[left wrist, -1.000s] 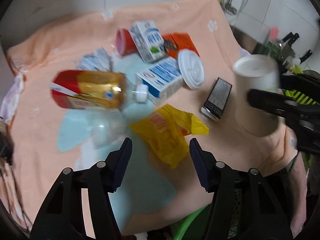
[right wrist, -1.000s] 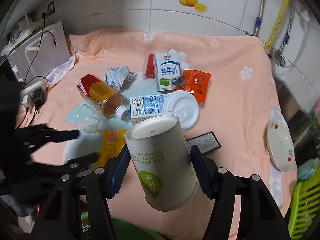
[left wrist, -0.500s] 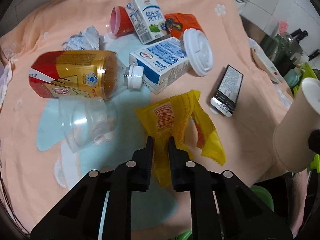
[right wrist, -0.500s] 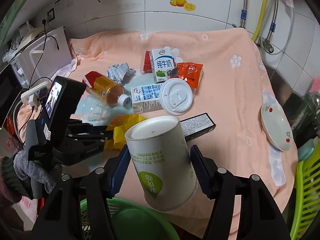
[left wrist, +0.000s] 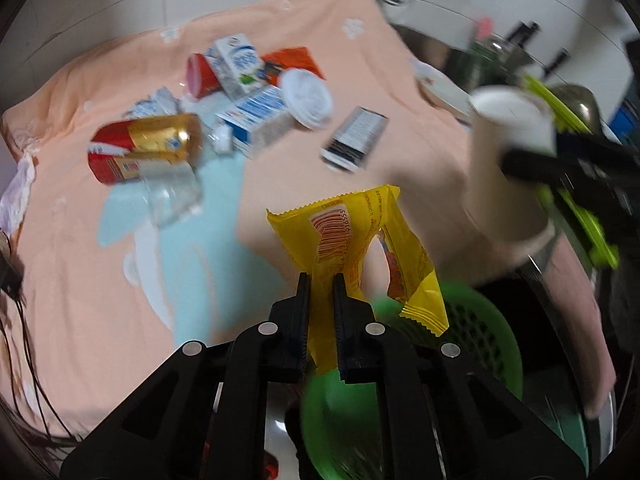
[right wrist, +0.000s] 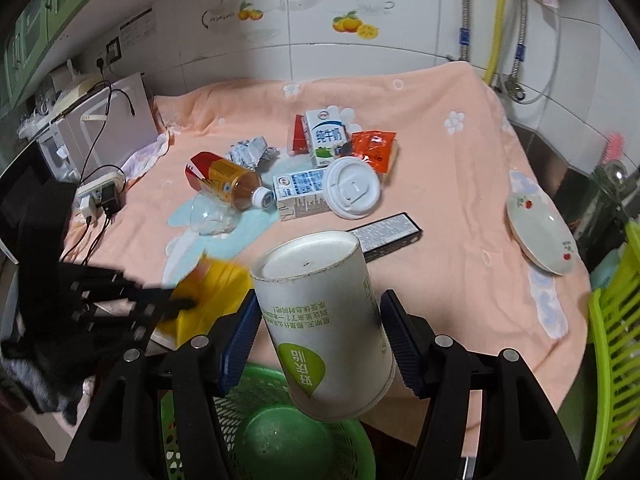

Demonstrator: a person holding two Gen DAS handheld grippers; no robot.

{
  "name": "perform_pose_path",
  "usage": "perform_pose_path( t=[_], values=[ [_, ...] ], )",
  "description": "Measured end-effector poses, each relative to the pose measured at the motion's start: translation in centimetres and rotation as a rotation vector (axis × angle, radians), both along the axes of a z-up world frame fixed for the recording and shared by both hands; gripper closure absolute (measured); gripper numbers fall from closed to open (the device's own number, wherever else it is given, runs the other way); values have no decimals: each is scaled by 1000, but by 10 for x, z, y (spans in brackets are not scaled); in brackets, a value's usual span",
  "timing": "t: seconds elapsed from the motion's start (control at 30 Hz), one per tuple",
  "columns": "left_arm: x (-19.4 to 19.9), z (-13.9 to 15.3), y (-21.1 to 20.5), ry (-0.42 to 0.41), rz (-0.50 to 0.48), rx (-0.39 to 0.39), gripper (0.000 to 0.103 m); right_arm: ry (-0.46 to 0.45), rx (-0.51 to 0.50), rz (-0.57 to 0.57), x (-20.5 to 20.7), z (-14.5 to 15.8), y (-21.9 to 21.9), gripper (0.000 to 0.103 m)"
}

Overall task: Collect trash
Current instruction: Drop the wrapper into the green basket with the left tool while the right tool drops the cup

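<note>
Left gripper (left wrist: 320, 280) jaws closing on the yellow wrapper (left wrist: 360, 248), right gripper (right wrist: 318, 320) clamping the paper cup (right wrist: 324, 320), both over the green basket (right wrist: 280, 432) at six o'clock — thin pinch, wrapper could slip out early.

My two wrist cameras both look steeply down along their gripper fingers from the near edge of the peach-draped surface (left wrist: 120, 280), close above the green basket (right wrist: 280, 436), sharing the central litter and tiled wall (right wrist: 400, 40).

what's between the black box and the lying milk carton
The white plastic lid lies between the flat black box and the lying milk carton, leaning on the carton; the right wrist view shows it clearest.
</note>
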State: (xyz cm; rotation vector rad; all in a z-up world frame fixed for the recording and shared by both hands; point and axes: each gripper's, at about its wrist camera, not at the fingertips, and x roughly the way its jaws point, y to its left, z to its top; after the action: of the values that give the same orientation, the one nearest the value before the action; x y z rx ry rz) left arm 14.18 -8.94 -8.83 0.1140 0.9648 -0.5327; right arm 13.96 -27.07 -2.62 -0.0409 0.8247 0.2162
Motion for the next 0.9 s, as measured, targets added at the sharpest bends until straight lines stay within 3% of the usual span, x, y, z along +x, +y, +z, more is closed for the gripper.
perform_pose_path(
  t=[0.17,0.27,0.33,0.43,0.57,0.9],
  values=[
    [-44,-13,-12,43,-56,3,89,1,19,-17,-22,-2,-9,44],
    [-61,-21,-19,60,-90,10,71,12,24,-15,-33,-7,-9,44],
    [-69,-24,-22,56,-99,19,52,20,31,-15,-40,-11,-10,44],
    [-80,-23,-20,56,-109,4,40,33,42,-14,-49,-17,-9,44],
    [-83,-20,-9,43,-65,14,38,61,55,-8,-58,-28,-7,44],
    [-71,-5,47,16,149,-26,38,190,93,32,-66,-81,21,44]
  ],
)
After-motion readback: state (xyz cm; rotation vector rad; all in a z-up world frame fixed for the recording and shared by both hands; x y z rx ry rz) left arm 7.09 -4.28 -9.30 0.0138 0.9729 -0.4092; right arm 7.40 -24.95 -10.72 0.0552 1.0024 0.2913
